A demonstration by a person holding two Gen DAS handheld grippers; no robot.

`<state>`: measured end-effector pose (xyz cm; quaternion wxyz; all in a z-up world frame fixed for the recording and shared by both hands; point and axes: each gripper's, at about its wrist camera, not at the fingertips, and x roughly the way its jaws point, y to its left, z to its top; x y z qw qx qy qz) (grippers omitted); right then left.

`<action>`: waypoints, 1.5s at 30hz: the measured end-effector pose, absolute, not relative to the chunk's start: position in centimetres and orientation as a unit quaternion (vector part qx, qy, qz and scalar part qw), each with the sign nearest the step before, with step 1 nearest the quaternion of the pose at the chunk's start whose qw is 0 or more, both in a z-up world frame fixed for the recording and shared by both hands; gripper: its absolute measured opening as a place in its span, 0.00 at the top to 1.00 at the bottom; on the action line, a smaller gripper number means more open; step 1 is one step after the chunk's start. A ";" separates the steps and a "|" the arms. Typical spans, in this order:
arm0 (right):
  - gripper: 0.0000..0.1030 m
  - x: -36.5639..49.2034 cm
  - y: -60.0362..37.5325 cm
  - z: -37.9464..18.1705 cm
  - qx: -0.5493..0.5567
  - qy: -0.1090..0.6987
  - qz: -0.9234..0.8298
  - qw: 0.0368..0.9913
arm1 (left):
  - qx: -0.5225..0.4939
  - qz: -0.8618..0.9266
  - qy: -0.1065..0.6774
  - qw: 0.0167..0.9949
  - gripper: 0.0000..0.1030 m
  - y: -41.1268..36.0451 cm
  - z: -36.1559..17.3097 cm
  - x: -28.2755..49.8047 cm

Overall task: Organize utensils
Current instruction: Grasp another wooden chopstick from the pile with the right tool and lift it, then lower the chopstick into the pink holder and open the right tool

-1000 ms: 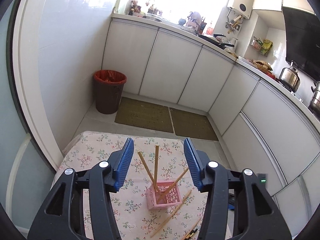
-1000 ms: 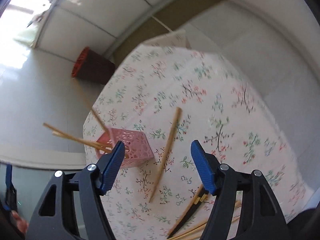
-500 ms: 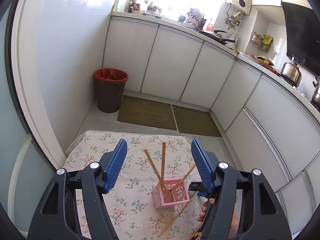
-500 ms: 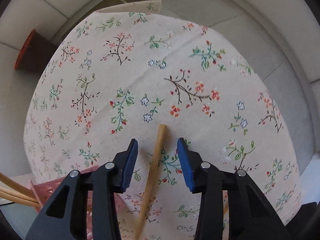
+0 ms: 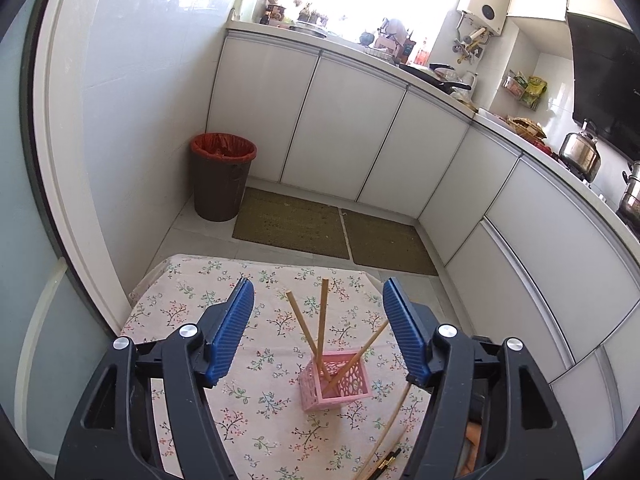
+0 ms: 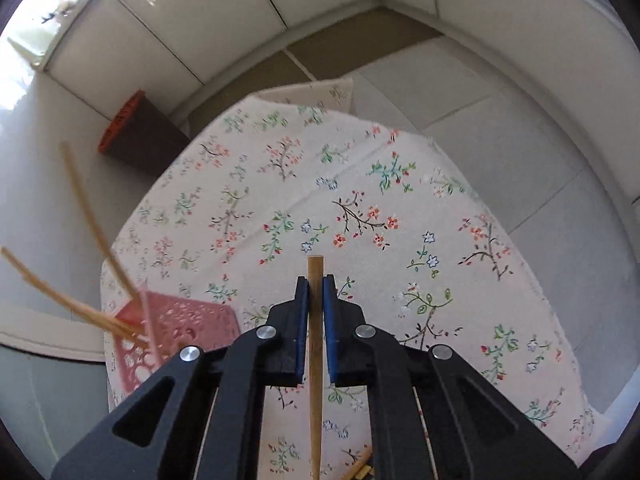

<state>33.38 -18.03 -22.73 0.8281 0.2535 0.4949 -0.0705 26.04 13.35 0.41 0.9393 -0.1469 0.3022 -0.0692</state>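
A pink perforated holder stands on the floral tablecloth with three wooden chopsticks leaning in it. It also shows at the left of the right wrist view. My left gripper is open and empty, held above and behind the holder. My right gripper is shut on a wooden chopstick that lies between its blue pads, its tip poking out ahead, just above the cloth. More chopsticks lie on the cloth near the right gripper.
A brown bin with a red liner stands on the floor beyond the table. White cabinets and two floor mats lie behind it. The table's far edge drops to the tiled floor.
My right gripper came down over the lying chopstick and closed on it. My left gripper rose and drew back a little, staying open.
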 end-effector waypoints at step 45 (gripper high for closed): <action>0.49 27.0 -9.1 -5.4 0.081 0.222 0.000 0.972 | -0.177 -0.047 0.338 0.923 0.29 14.5 -3.3 24.3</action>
